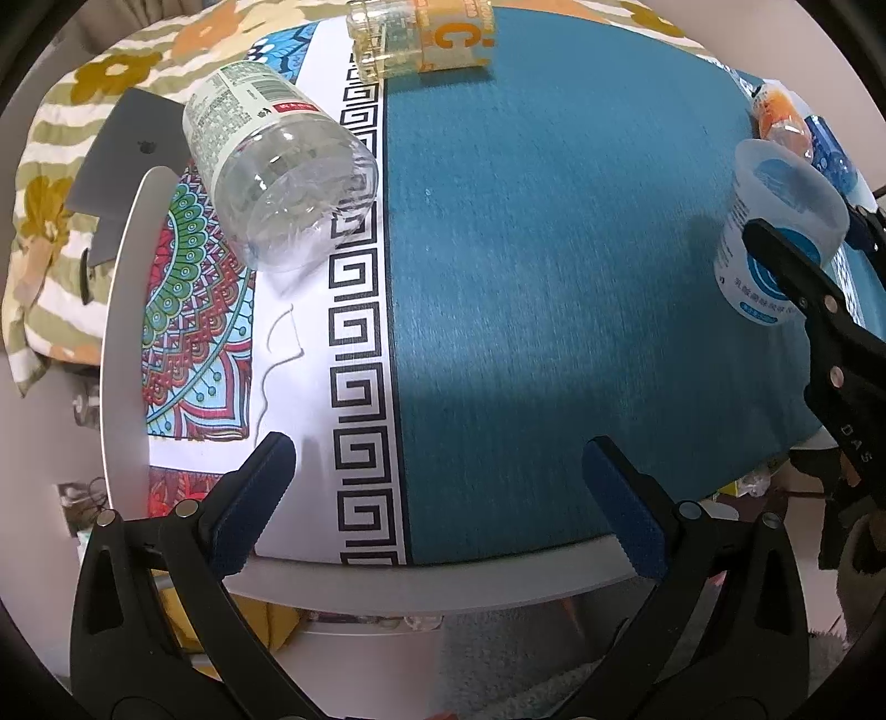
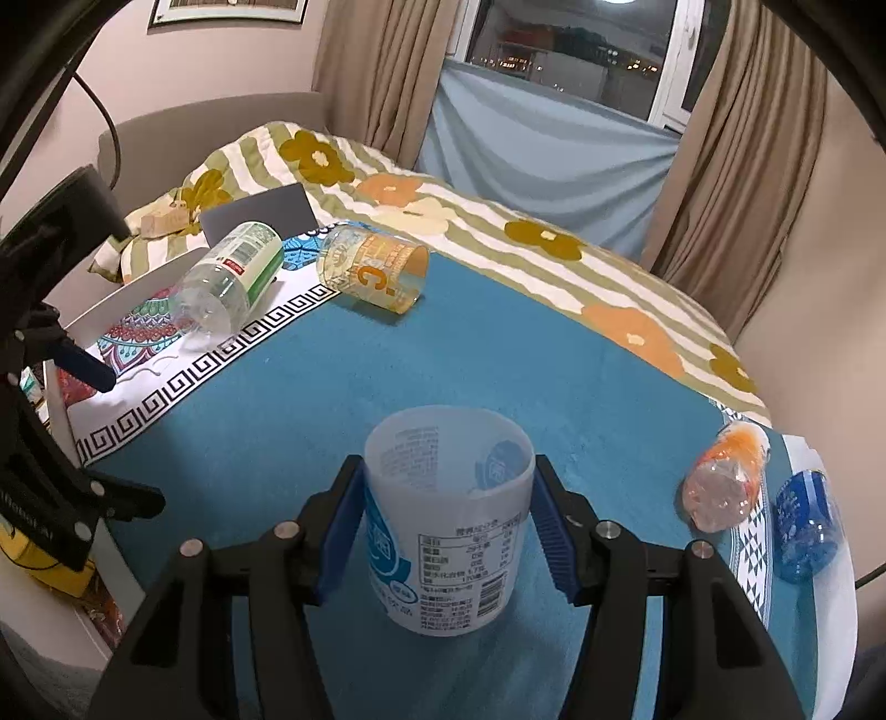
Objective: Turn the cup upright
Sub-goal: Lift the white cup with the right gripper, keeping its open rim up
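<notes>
A white translucent cup with blue print [image 2: 448,520] stands upright, mouth up, on the blue cloth. My right gripper [image 2: 448,526] is shut on the cup, one blue pad on each side of its wall. The cup [image 1: 775,221] also shows at the right edge of the left wrist view, with a right gripper finger [image 1: 814,293] across it. My left gripper [image 1: 437,498] is open and empty above the near edge of the table, well left of the cup.
A clear cup with a green label [image 1: 277,177] and a yellow cup [image 1: 421,39] lie on their sides at the far left. An orange cup [image 2: 725,476] and a blue cup [image 2: 803,531] lie at the right. A bed [image 2: 498,221] lies behind the table [image 1: 443,581].
</notes>
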Demonstrator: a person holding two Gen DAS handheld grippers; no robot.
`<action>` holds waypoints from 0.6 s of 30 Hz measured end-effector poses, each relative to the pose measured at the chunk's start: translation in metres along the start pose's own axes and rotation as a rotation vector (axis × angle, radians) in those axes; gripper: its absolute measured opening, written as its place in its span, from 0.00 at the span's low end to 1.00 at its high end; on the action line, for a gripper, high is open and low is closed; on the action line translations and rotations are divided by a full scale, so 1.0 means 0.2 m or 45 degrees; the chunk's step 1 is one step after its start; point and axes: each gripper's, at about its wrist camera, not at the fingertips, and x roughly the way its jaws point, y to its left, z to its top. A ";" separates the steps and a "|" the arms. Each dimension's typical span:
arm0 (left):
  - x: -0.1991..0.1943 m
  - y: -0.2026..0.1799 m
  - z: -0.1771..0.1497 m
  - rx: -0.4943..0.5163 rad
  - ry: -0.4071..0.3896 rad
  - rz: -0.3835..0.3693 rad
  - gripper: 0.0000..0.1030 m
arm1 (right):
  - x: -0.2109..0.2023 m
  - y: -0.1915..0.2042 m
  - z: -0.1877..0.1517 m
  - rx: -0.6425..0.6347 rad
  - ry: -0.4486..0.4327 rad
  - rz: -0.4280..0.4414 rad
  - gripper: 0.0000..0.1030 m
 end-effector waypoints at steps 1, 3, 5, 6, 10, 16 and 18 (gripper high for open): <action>0.00 0.00 -0.01 0.004 -0.001 0.004 1.00 | -0.01 0.00 -0.02 0.011 -0.013 -0.003 0.52; 0.00 -0.01 0.00 0.010 0.002 0.009 1.00 | -0.03 -0.01 -0.04 0.029 -0.034 -0.007 0.52; 0.00 -0.05 -0.01 0.016 0.005 0.016 1.00 | -0.05 0.00 -0.07 0.032 -0.044 -0.013 0.53; 0.00 -0.08 -0.02 0.022 0.006 0.020 1.00 | -0.06 0.00 -0.08 0.028 -0.042 -0.016 0.53; 0.00 -0.13 -0.03 0.028 0.006 0.023 1.00 | -0.08 -0.01 -0.10 0.051 -0.040 -0.005 0.53; -0.04 -0.19 -0.05 0.029 -0.005 0.021 1.00 | -0.10 -0.03 -0.12 0.083 -0.034 -0.003 0.56; -0.05 -0.20 -0.06 0.024 -0.009 0.021 1.00 | -0.10 -0.03 -0.12 0.088 -0.023 -0.005 0.57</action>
